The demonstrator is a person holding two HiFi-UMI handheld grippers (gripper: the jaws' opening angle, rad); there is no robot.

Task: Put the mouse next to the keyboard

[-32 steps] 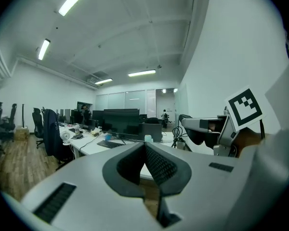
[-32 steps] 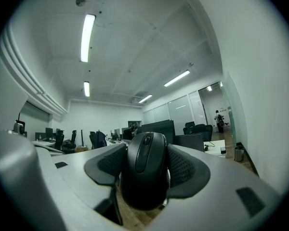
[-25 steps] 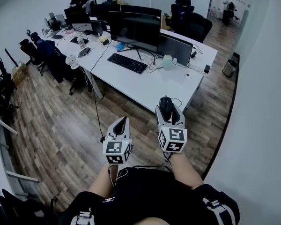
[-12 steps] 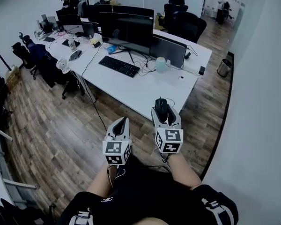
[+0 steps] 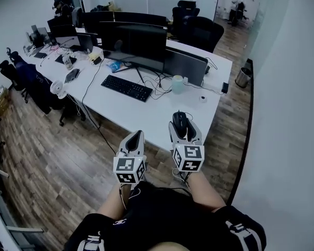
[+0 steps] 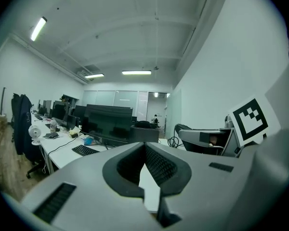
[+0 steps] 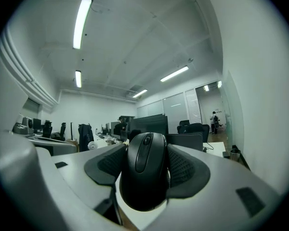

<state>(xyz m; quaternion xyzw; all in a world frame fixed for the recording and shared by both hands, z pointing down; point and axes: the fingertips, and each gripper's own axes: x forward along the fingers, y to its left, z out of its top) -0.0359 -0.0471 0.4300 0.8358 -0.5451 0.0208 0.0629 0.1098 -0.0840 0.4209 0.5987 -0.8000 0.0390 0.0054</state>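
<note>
A black mouse sits between the jaws of my right gripper, which is shut on it; in the right gripper view the mouse fills the gap, pads pressed on both sides. It hangs over the near edge of the white desk. The black keyboard lies farther in and to the left, in front of the monitors, and also shows as the keyboard in the left gripper view. My left gripper is shut and empty, just short of the desk edge, its fingertips meeting.
Dark monitors and a laptop stand behind the keyboard, with cables and a pale green jar beside them. A small fan and office chairs stand left; a bin and a wall are right. A person stands far back.
Both grippers have come forward toward the desk, which now lies nearer and lower in the head view. The mouse stays gripped in the right gripper; the left stays shut.
</note>
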